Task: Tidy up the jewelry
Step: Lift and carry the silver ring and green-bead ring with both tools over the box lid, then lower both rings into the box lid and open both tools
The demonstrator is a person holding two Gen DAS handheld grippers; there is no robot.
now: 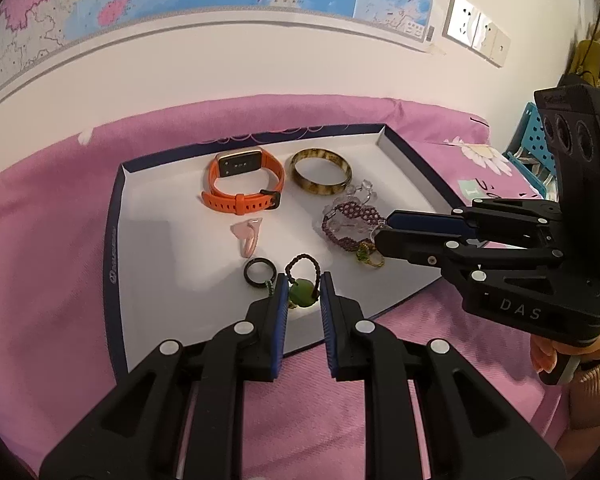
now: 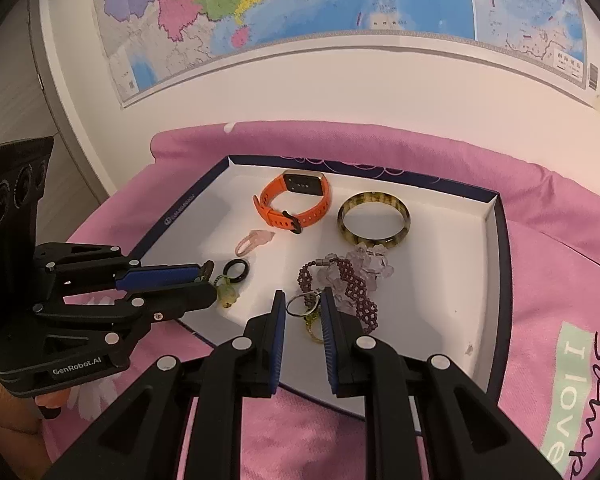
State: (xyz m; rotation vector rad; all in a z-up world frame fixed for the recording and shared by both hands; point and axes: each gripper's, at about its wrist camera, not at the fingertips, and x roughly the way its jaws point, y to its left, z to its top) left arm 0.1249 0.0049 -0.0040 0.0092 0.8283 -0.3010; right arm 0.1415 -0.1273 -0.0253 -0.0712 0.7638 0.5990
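Observation:
A white box tray with a dark blue rim lies on pink cloth. My left gripper is shut on a green bead charm with a braided cord loop, at the tray's near edge beside a black ring. My right gripper is shut on the metal ring of a yellow-green charm, next to a purple beaded bracelet.
Farther back in the tray lie an orange watch, an amber bangle, a pink clip and clear crystal beads. A map-covered wall stands behind. A blue pegboard crate sits at the right. A hand grips the right handle.

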